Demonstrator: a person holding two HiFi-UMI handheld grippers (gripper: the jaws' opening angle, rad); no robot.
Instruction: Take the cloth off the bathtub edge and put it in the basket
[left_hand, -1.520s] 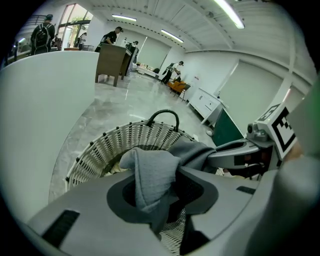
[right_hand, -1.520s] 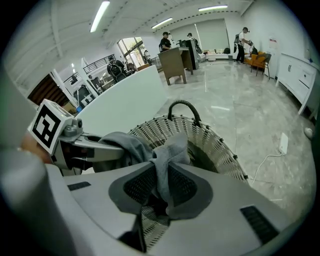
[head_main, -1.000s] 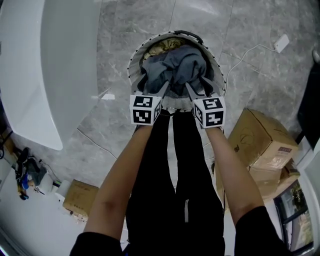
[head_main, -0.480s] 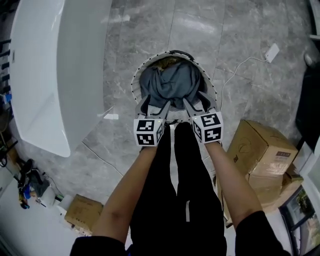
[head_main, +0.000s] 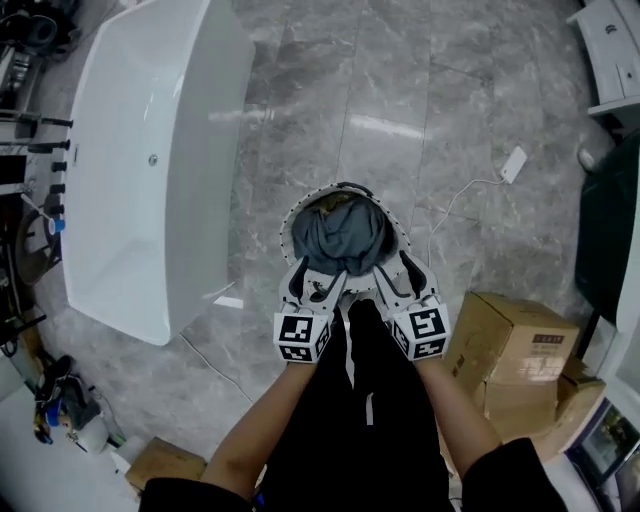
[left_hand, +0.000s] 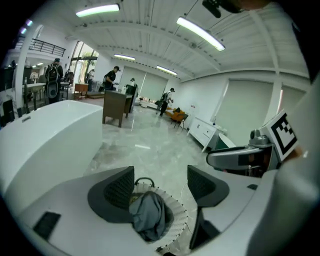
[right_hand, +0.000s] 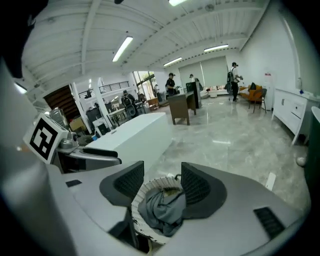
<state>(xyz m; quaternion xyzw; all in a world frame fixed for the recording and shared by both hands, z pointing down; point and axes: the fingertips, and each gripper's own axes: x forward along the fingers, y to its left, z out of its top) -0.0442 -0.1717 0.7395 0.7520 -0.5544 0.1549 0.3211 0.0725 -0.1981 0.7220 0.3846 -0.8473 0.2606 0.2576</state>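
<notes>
The grey cloth (head_main: 340, 238) lies bunched inside the round white basket (head_main: 291, 228) on the marble floor, over something yellowish at the far side. My left gripper (head_main: 316, 280) and right gripper (head_main: 398, 276) hang side by side above the basket's near rim, clear of the cloth. The left gripper view looks down on the cloth (left_hand: 149, 215) through open, empty jaws. In the right gripper view the jaws are opening, with the cloth (right_hand: 162, 207) well below them and nothing between them. The white bathtub (head_main: 150, 170) stands to the left.
Cardboard boxes (head_main: 515, 350) are stacked at the right, close to my right arm. A white cable with a plug block (head_main: 512, 165) runs over the floor beyond the basket. A smaller box (head_main: 160, 465) sits at the lower left. The person's legs stand just behind the basket.
Both grippers have lifted up and back from the cloth, which stays in the basket. The head view has pulled away, so the basket looks smaller and more of the bathtub shows.
</notes>
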